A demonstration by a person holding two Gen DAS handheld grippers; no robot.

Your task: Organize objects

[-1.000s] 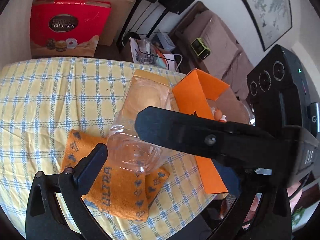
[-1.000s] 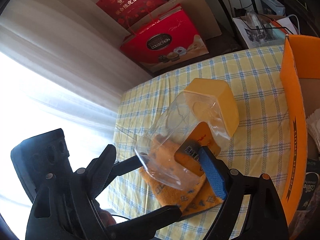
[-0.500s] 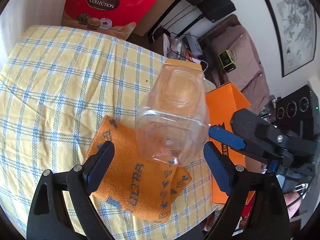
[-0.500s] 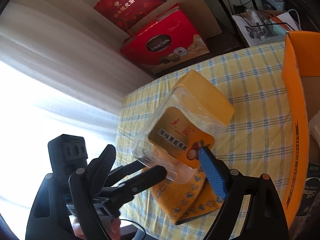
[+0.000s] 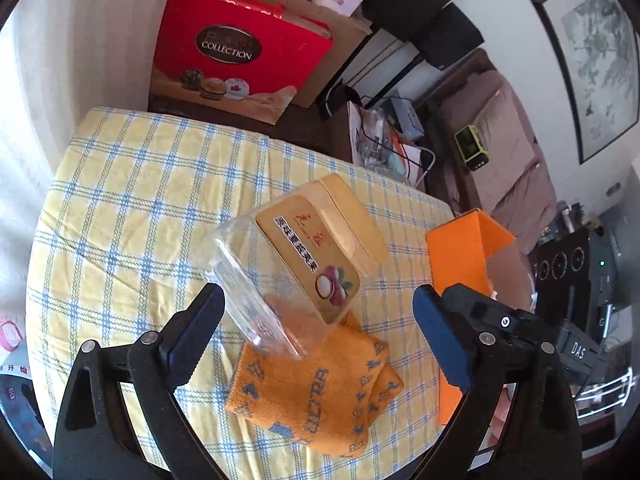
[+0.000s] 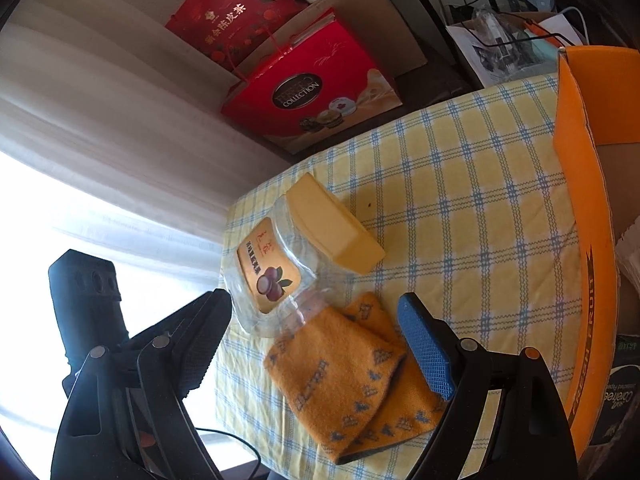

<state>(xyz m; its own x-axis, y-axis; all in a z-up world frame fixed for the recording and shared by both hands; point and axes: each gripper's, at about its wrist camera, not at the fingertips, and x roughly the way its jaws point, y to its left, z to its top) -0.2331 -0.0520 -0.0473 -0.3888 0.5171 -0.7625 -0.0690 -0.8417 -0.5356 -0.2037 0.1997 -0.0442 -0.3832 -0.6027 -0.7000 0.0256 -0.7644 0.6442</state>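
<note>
A clear plastic jar with a yellow lid and a gold label lies on its side on the checked tablecloth; it also shows in the right wrist view. Its base rests on a folded orange sock, which the right wrist view shows as well. My left gripper is open and empty, just short of the jar's base. My right gripper is open and empty, above the sock beside the jar.
An orange cardboard box stands at the table's right side; the right wrist view shows its long wall. Red gift boxes stand beyond the far table edge. A bright curtain is on the left.
The jar was held tilted in the air between both grippers. It now lies on the table on its side. Both grippers have let go and drawn back.
</note>
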